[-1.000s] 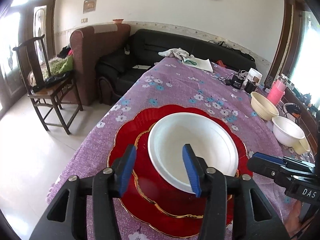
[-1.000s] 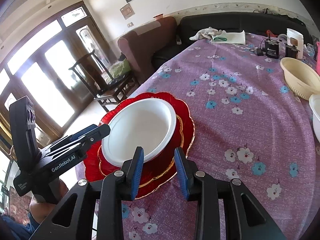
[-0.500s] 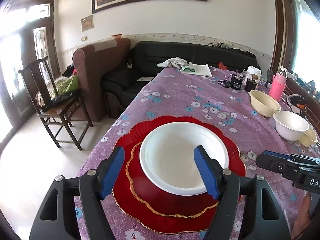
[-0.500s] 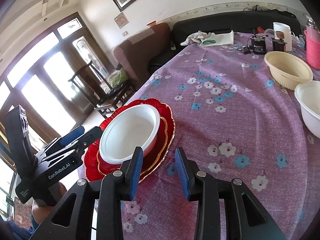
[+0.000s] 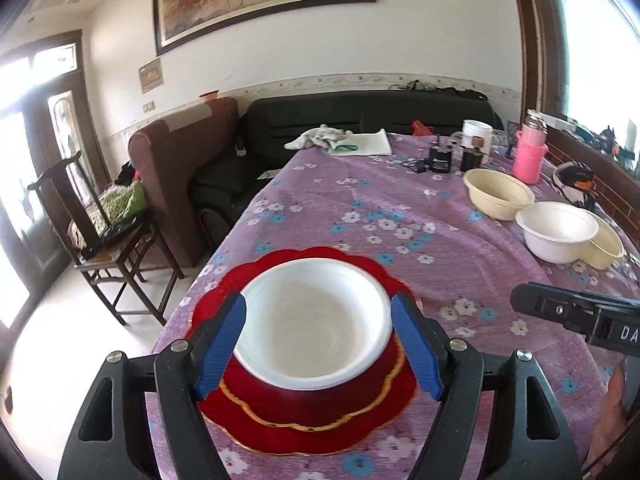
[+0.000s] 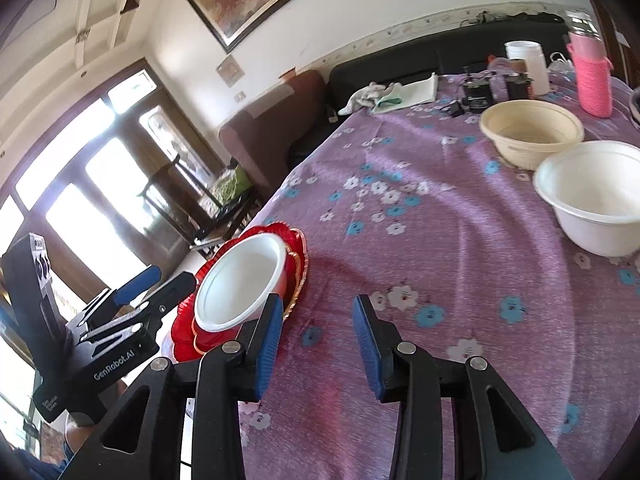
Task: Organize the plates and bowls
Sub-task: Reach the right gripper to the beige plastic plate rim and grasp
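A white bowl [image 5: 314, 326] sits on a small red plate [image 5: 316, 412] stacked on a larger red scalloped plate [image 5: 288, 438] at the table's near left corner. My left gripper [image 5: 318, 346] is open, its blue fingers wide on either side of the bowl and above it. The stack also shows in the right wrist view, with the bowl [image 6: 240, 280] at the left. My right gripper [image 6: 316, 346] is open and empty over bare cloth to the right of the stack. A white bowl [image 6: 596, 204] and a cream bowl [image 6: 530, 134] stand at the right.
The table has a purple floral cloth [image 5: 360, 216]. At the far end are a pink bottle [image 5: 530, 152], a white cup [image 5: 476, 134], black gadgets [image 5: 440, 158] and a cloth [image 5: 320, 138]. A third cream bowl [image 5: 606, 246] stands behind the white bowl. A chair [image 5: 104, 236] stands left.
My left gripper has opened wider and pulled back and up from the bowl. My right gripper has opened slightly and swung right, away from the stack, toward the loose bowls.
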A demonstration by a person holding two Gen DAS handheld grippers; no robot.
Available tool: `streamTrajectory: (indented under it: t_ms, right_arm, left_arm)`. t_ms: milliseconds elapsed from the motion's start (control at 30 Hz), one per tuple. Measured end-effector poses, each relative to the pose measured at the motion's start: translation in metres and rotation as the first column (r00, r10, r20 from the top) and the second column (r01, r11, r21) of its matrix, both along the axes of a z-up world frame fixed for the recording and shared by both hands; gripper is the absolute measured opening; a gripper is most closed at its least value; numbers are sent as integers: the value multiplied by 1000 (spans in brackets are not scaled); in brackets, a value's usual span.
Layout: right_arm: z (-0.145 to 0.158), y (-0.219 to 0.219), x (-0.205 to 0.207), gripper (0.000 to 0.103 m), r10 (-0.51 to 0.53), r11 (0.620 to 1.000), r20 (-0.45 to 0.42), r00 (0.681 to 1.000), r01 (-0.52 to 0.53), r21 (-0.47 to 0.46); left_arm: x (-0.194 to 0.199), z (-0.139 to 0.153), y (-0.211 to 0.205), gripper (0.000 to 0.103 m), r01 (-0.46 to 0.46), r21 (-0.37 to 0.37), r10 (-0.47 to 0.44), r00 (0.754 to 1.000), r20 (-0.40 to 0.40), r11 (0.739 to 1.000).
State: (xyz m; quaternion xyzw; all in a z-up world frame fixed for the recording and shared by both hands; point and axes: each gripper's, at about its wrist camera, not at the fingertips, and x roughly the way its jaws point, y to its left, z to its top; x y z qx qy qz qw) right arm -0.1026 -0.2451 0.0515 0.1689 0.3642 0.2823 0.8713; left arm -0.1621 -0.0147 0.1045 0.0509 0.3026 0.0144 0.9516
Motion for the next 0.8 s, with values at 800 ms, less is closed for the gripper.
streamTrajectory:
  t_ms: [800]
  right_arm:
    - [-20,-187,-45,42,-359,927,-58,932,363,97]
  left_arm:
    - [38,-62,-189,79,375,-3,-370,913,-175,927]
